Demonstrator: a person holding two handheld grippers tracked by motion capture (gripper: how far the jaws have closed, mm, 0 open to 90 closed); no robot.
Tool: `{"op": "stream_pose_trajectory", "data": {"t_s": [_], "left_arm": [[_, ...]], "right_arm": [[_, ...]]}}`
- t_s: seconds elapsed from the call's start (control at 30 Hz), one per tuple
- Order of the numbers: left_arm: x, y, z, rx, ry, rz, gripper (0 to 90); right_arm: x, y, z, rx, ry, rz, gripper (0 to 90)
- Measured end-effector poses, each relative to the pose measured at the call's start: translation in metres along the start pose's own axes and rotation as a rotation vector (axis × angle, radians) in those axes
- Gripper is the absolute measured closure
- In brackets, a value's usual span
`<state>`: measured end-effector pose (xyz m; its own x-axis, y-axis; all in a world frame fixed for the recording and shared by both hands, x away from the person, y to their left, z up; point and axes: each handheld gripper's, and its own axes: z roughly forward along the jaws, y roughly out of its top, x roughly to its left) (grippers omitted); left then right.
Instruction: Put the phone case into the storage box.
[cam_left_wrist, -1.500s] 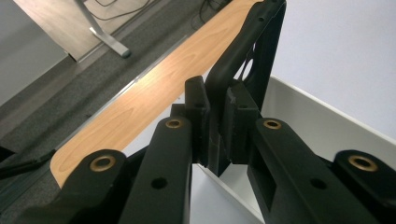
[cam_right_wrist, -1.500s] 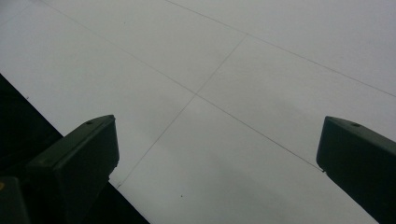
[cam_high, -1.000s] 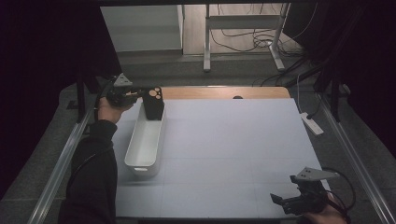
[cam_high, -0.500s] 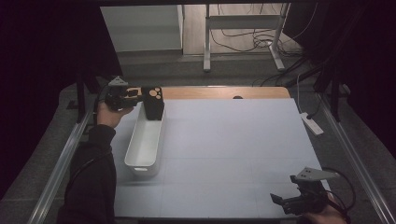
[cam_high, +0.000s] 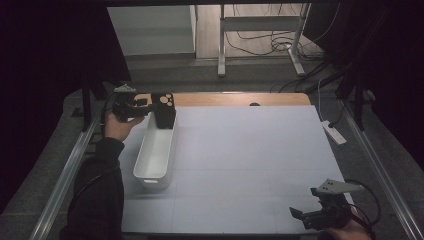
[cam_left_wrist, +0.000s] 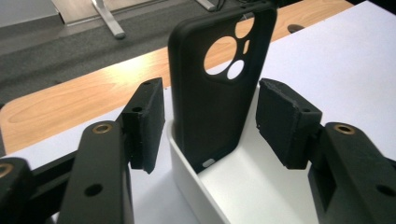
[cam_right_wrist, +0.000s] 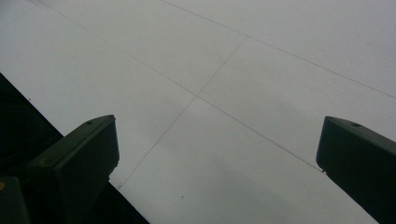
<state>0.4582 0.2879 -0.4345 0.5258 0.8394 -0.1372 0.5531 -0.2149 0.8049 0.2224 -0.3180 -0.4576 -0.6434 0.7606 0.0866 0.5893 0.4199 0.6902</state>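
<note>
Since the earlier high view, my left gripper (cam_left_wrist: 210, 123) had been letting its jaws out: they had just been opening, and in the left gripper view each pad stood clear of the black phone case (cam_left_wrist: 219, 88), which still sat between them. A gap showed on both sides, narrower on the left pad than on the right, so I had hold of nothing there. The case stood nearly upright at the far end of the white bin (cam_left_wrist: 243, 191), its lower edge down inside the bin and its back leaning on the end wall, camera cut-outs toward the top centre of that frame.

In the high view the same case (cam_high: 164, 110) sat in the upper left of the frame, with the bin (cam_high: 155, 165) running down from it toward the lower left over the white mat (cam_high: 250, 160).

My worry from here was the case itself: it looked light and stood on a thin edge, so I judged that a pad brushing it as I drew back could tip it over into the bin or out over the end wall.

My right gripper (cam_high: 314, 216) sat in the lower right of the high view, jaws wide apart over bare mat (cam_right_wrist: 210, 93), gripping nothing.
</note>
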Motion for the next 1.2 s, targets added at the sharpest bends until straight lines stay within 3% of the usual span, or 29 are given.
{"op": "stream_pose_trajectory", "data": {"t_s": [0.5, 0.57, 0.73, 1.2], "left_arm": [[-0.011, -0.007, -0.014, 0.002, -0.001, -0.006, 26.9], [-0.012, -0.009, -0.016, -0.002, -0.016, -0.013, 25.6], [-0.02, -0.012, -0.019, 0.01, -0.035, -0.017, 13.6], [-0.043, -0.021, -0.023, 0.041, -0.039, 0.002, 1.1]], "right_arm": [[0.0, 0.0, 0.0, -0.002, -0.007, 0.008, 0.0], [0.0, 0.0, 0.0, -0.001, -0.007, 0.008, 0.0], [0.0, 0.0, 0.0, 0.0, -0.007, 0.007, 0.0], [-0.001, 0.0, -0.001, -0.007, -0.009, 0.023, 0.0]]}}
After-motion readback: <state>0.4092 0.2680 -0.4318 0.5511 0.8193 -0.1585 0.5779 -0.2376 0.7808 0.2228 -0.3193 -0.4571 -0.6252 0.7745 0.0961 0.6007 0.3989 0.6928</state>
